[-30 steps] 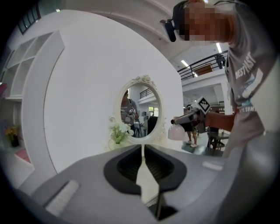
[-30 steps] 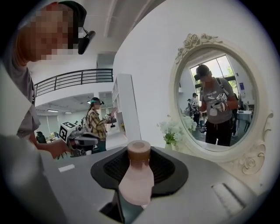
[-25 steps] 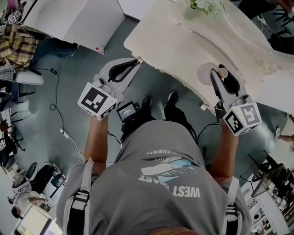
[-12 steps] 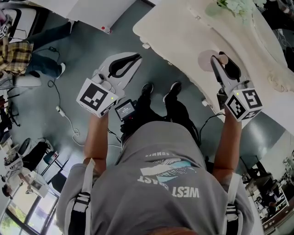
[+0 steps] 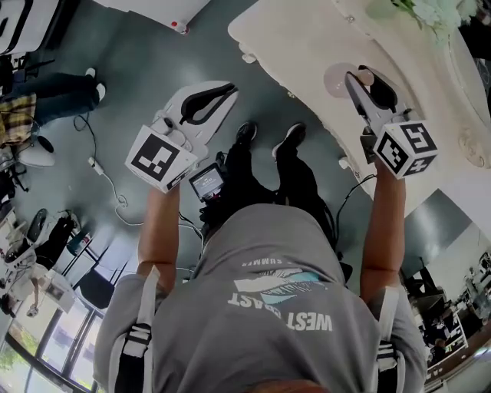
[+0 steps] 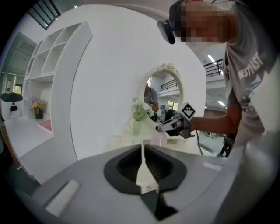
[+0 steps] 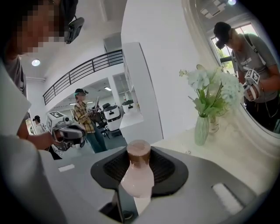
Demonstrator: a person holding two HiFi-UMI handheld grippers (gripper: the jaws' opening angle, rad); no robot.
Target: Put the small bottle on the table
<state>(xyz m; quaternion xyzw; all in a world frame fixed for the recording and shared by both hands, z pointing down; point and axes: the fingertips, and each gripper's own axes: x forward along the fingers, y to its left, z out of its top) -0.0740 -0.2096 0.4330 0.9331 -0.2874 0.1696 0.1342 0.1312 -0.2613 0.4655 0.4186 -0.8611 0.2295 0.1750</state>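
Note:
The small bottle (image 7: 137,177) is pale pink with a brown cap, and my right gripper (image 7: 138,168) is shut on its neck. In the head view the small bottle (image 5: 338,78) hangs over the near edge of the cream table (image 5: 299,42), under my right gripper (image 5: 362,81). From the left gripper view the bottle (image 6: 159,138) sits low over the tabletop; I cannot tell whether it touches. My left gripper (image 5: 229,91) is shut and empty, held over the floor left of the table; its jaws meet in the left gripper view (image 6: 143,148).
A green vase with white flowers (image 7: 201,129) stands on the table by an oval mirror (image 7: 245,83). White cabinets (image 5: 165,9) stand across the grey floor. A person in a plaid shirt (image 7: 83,116) stands far back. Cables (image 5: 103,169) lie on the floor.
The head view has swung, so the table now sits higher and further right. My right gripper has moved up the frame with the bottle. My left gripper has barely shifted.

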